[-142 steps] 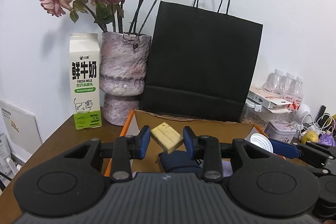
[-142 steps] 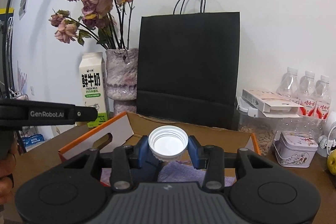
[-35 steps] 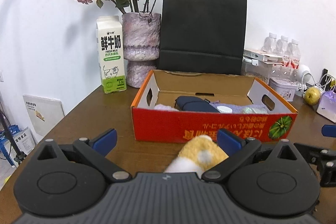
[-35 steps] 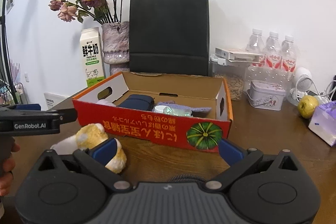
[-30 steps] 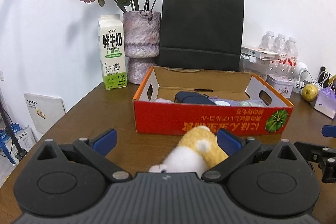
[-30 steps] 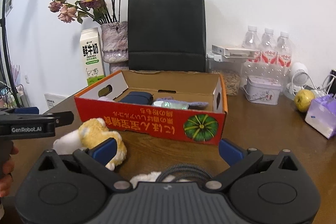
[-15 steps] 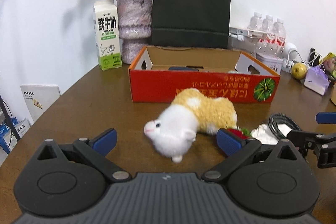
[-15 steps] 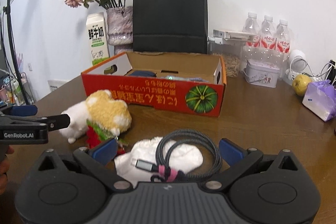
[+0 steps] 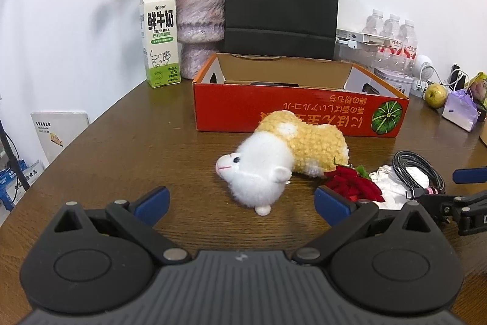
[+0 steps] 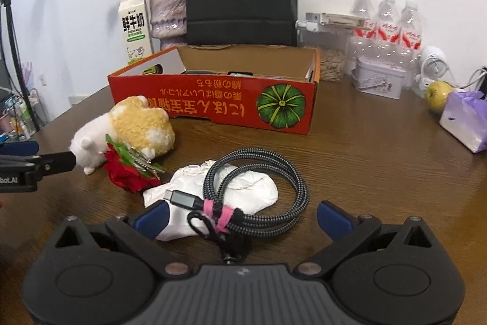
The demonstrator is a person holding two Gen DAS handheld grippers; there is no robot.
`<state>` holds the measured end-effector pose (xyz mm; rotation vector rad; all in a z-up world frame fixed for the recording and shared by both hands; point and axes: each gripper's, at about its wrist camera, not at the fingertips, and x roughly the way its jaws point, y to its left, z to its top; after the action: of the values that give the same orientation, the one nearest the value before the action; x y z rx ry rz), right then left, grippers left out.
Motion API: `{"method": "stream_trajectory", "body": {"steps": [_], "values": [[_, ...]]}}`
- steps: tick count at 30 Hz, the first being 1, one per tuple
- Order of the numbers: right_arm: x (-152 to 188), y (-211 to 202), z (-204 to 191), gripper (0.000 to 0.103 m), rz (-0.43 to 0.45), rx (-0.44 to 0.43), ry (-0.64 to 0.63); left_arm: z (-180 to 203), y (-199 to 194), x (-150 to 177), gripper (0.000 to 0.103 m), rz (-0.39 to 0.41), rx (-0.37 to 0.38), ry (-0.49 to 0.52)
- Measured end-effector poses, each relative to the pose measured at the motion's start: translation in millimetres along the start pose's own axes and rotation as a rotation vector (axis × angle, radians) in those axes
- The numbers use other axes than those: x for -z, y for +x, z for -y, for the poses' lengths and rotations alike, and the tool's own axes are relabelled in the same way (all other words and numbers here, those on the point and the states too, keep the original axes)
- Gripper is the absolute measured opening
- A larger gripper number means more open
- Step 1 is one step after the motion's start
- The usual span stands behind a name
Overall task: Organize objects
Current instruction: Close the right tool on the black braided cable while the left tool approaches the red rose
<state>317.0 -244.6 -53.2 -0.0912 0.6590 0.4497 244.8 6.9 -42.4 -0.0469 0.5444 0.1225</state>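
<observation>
Here both tongs are seen spread wide and empty: the left gripper (image 9: 240, 203) is aimed at the plush toy (image 9: 280, 154), which lies on the table (image 9: 127, 148) at 12 o'clock from it, just in front of the red box (image 9: 301, 108). The right gripper (image 10: 242, 217) is held over the coiled cable (image 10: 258, 188), which rests on a crumpled white wrapper (image 10: 258, 188) beside a red fabric flower (image 10: 127, 169).

A snag is judged likely if the cable is pinched off-centre: the loops could spring loose or the wrapper be dragged along. The flower, touching the toy, may be pulled with it.

"FRESH MILK" is read on the milk carton (image 9: 159, 37); the box's printing is upside down, beside a pumpkin picture. "bot.AI" is perhaps legible on the left gripper's side.
</observation>
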Motion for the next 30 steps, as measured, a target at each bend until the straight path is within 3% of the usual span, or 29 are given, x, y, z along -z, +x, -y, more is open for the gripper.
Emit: {"method": "stream_trajectory", "body": {"steps": [5, 16, 18, 19, 30], "values": [[-6.2, 17.5, 11.2, 0.103, -0.042, -0.077, -0.031, -0.4, -0.1, 0.7, 0.103, 0.000, -0.005, -0.002], [-12.4, 34.2, 22.4, 0.103, -0.054, -0.128, -0.079, 0.2, 5.2, 2.2, 0.103, -0.017, -0.014, -0.003], [-11.0, 30.3, 22.5, 0.095, -0.048, -0.137, -0.077, -0.6, 6.0, 2.9, 0.103, -0.021, -0.013, -0.004], [-10.5, 28.4, 22.3, 0.086, -0.042, -0.136, -0.074, -1.1, 6.3, 2.8, 0.103, -0.022, -0.012, -0.007], [16.9, -10.4, -2.0, 0.085, -0.040, -0.049, -0.038, -5.4, -2.5, 0.7, 0.103, 0.000, 0.013, -0.033]]}}
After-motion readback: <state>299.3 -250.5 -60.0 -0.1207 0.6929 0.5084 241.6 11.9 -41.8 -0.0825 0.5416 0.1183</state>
